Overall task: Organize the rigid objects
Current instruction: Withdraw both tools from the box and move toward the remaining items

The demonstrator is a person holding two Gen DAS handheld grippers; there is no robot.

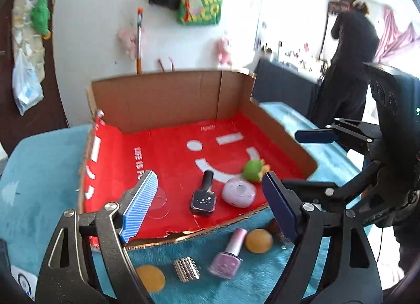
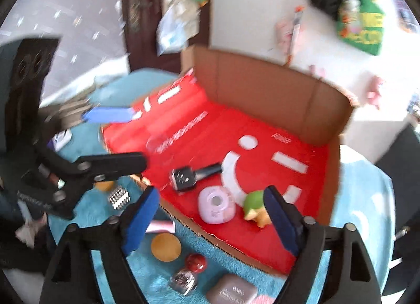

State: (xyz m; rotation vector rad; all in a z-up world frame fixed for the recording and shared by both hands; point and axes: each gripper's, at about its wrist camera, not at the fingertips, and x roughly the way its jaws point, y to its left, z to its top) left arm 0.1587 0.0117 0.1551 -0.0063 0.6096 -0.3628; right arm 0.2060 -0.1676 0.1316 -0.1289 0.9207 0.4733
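left gripper (image 1: 210, 204): jaws spread wide, nothing between the pads
right gripper (image 2: 212, 218): jaws wide apart too, empty
box (image 1: 168, 99): holds black polish bottle (image 1: 203, 195), lilac case (image 1: 238, 193) and green toy (image 1: 253, 170)
still outside: pink polish bottle (image 1: 228, 255), silver cube (image 1: 187, 268) and two orange discs (image 1: 258, 240) on the blue cloth (image 1: 39, 172)
risk: the round pink bottle may roll or slip from a skewed pinch
risk: both grippers hang close together, so reaching for neighbouring items may make them collide

pink nail polish bottle (image 2: 160, 226) half hidden behind jaws, right-wrist view motion-blurred
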